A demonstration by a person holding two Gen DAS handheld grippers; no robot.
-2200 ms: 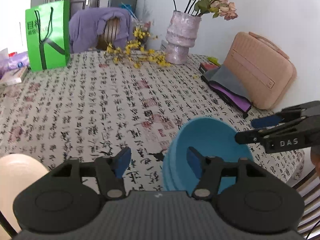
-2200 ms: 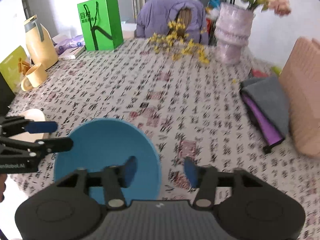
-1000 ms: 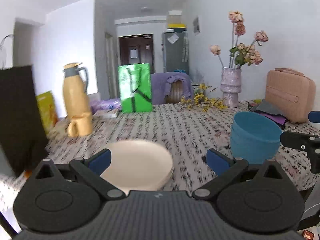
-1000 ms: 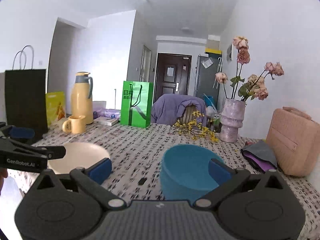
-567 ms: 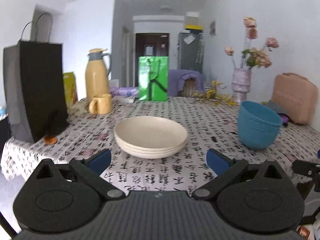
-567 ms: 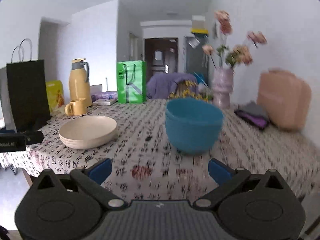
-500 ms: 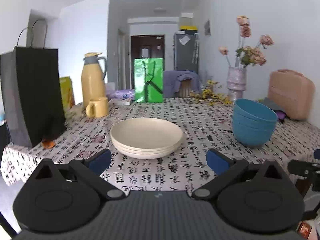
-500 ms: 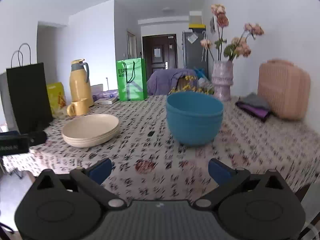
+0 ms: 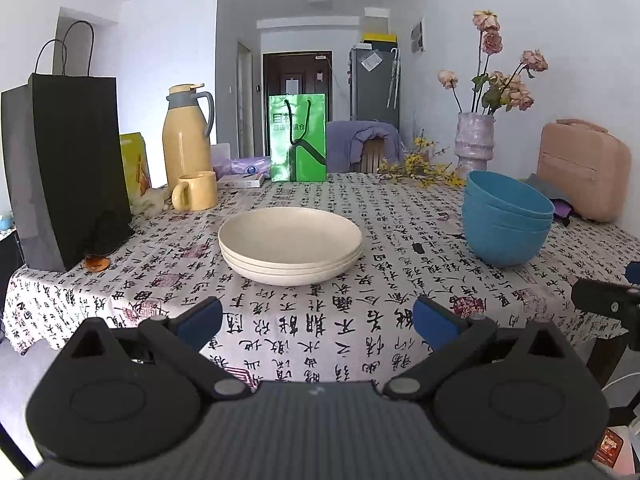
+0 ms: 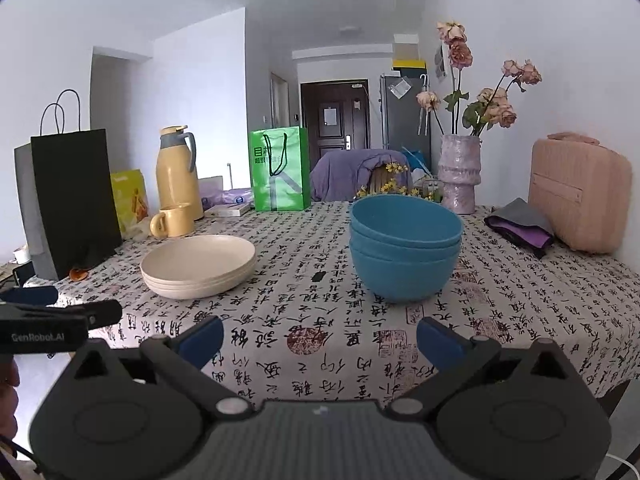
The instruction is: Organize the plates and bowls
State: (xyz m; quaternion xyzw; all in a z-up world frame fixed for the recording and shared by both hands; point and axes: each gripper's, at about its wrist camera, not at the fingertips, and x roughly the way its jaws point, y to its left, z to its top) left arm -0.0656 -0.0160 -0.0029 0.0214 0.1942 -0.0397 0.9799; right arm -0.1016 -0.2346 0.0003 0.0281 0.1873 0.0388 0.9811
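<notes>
Left gripper [image 9: 318, 320]: we hold it spread wide and empty at the bottom of the left wrist view, short of the table edge, its blue pads framing the cream plate stack [image 9: 291, 250] at frame centre. We judge the wide spread suits a stand-off pose, since nothing lies between the pads.

Right gripper [image 10: 319, 334]: likewise wide apart and carrying nothing, low in the right wrist view, aimed at the blue bowl stack [image 10: 405, 252] just above centre.

Cream plate stack: three shallow plates nested, resting on the calligraphy-print tablecloth [image 9: 360, 320], centre of the left wrist view and left of centre in the right one. Nesting keeps the pile low and steady.

Blue bowl stack: three bowls nested upright, right of the plates and well apart from them, at the right of the left wrist view [image 9: 506, 222].

We judge the sorting done or nearly so: like sits with like, and each gripper faces its own pile.

Other items, upper half of the frame: black paper bag [image 9: 68, 168] far left, yellow thermos jug [image 9: 186, 136] with yellow mug [image 9: 196, 191], green gift bag [image 9: 298, 138], vase of dried roses [image 9: 474, 142], pink case [image 9: 582, 168] far right.
</notes>
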